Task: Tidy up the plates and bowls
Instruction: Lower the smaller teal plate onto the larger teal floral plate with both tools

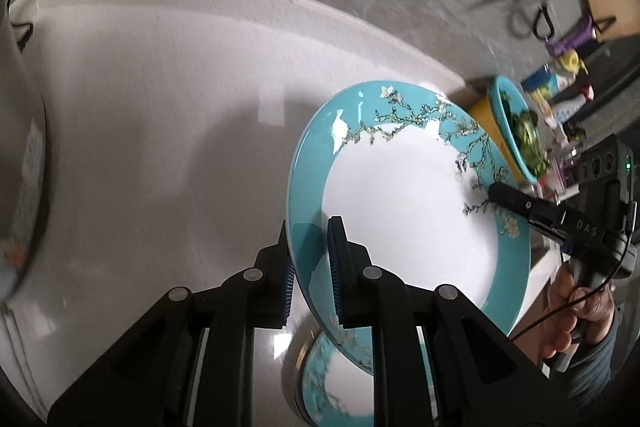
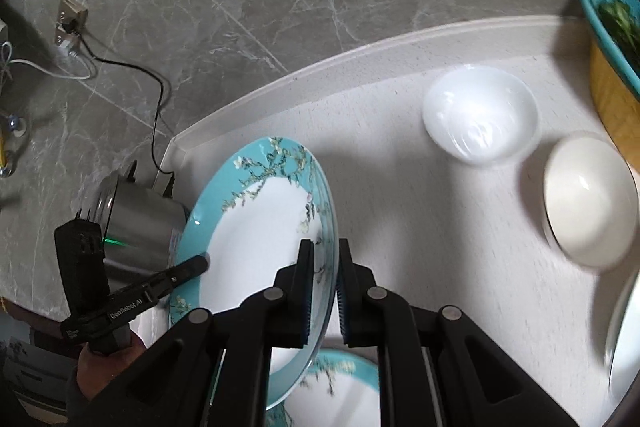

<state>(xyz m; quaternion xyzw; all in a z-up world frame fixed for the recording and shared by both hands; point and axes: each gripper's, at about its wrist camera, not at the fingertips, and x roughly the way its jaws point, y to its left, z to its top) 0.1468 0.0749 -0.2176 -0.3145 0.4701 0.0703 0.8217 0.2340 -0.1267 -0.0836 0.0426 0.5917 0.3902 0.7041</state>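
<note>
From my left camera I read "DAS" in pale letters on the black body of the right gripper [image 1: 490, 191], out at about three o'clock; the word sits well back from the tips, near the handle. From my right camera I read "GenRobot.AI" in white along the black arm of the left gripper [image 2: 206, 261], down at about eight o'clock. A small white label sits lower on that same arm, too small for me to read. The bottles [image 1: 560, 95] at two o'clock in my left camera carry labels, all blurred beyond reading.
</note>
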